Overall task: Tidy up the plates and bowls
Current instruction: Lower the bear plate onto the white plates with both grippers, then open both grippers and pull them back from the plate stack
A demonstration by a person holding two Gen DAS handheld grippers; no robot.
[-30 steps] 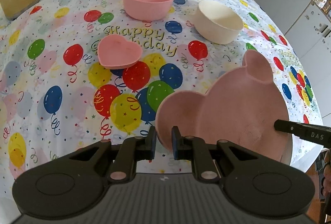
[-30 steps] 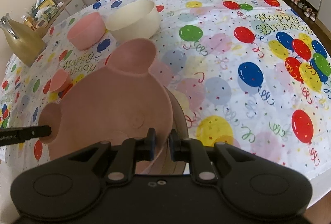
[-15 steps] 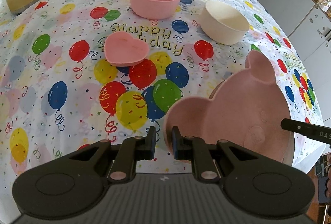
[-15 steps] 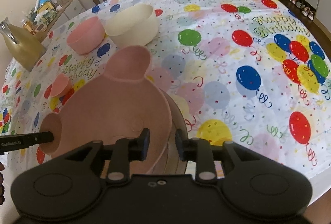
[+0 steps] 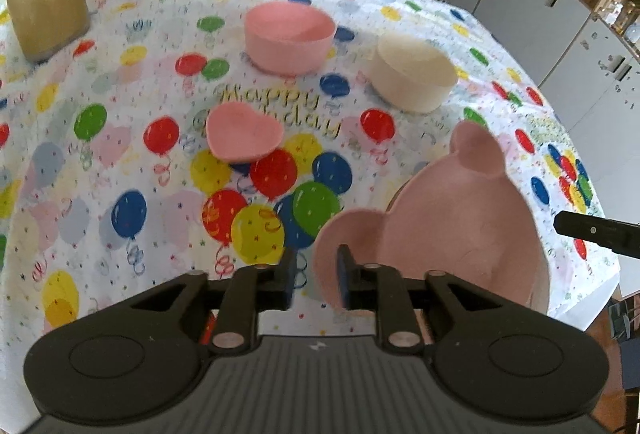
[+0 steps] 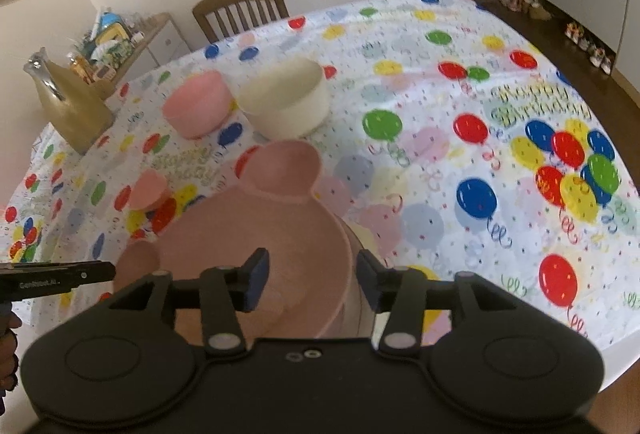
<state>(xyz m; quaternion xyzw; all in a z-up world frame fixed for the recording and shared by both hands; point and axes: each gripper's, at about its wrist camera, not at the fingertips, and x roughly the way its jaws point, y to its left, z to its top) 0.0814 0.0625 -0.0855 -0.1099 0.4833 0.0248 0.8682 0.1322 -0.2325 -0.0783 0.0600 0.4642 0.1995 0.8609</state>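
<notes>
The table offers wide open cloth toward its middle. The bear plate sits on another dish at the near edge, seemingly just stacked. Both grippers look released: right gripper wide, left gripper narrowly parted beside the ear. Next, likely the heart plate or the bowls.
</notes>
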